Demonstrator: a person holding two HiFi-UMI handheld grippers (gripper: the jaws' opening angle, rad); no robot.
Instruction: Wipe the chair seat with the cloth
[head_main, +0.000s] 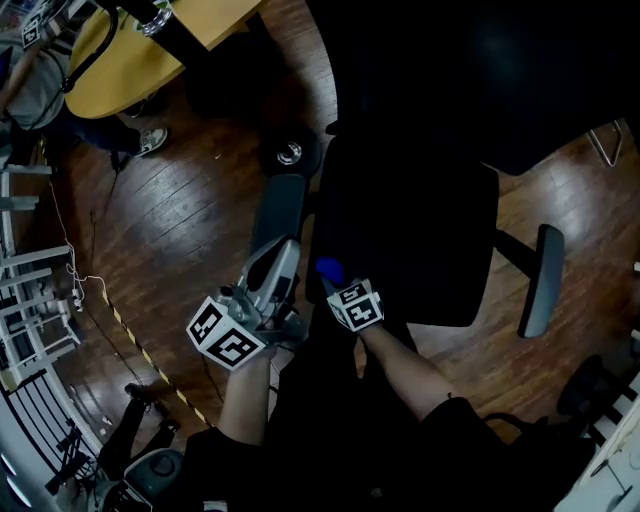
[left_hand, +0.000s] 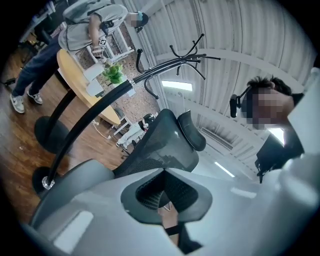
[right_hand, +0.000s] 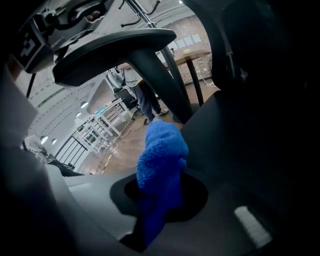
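Note:
A black office chair seat (head_main: 410, 240) fills the middle of the head view, with grey armrests on its left (head_main: 275, 205) and right (head_main: 540, 280). My right gripper (head_main: 337, 283) is at the seat's near left corner, shut on a blue fluffy cloth (head_main: 328, 268). In the right gripper view the cloth (right_hand: 161, 165) sticks out between the jaws of the right gripper (right_hand: 159, 200), beside the dark seat (right_hand: 240, 130) and under the armrest (right_hand: 115, 50). My left gripper (head_main: 280, 262) hangs just left of the seat, below the left armrest, shut and empty. The left gripper (left_hand: 167, 187) points up at the mesh backrest (left_hand: 165, 145).
A wooden table (head_main: 130, 50) with a person (head_main: 40, 80) beside it stands at the far left. White racks (head_main: 20, 280) and yellow-black floor tape (head_main: 140, 345) line the left side. A caster (head_main: 290, 152) of the chair base shows behind the seat. A coat rack (left_hand: 185, 55) stands beyond.

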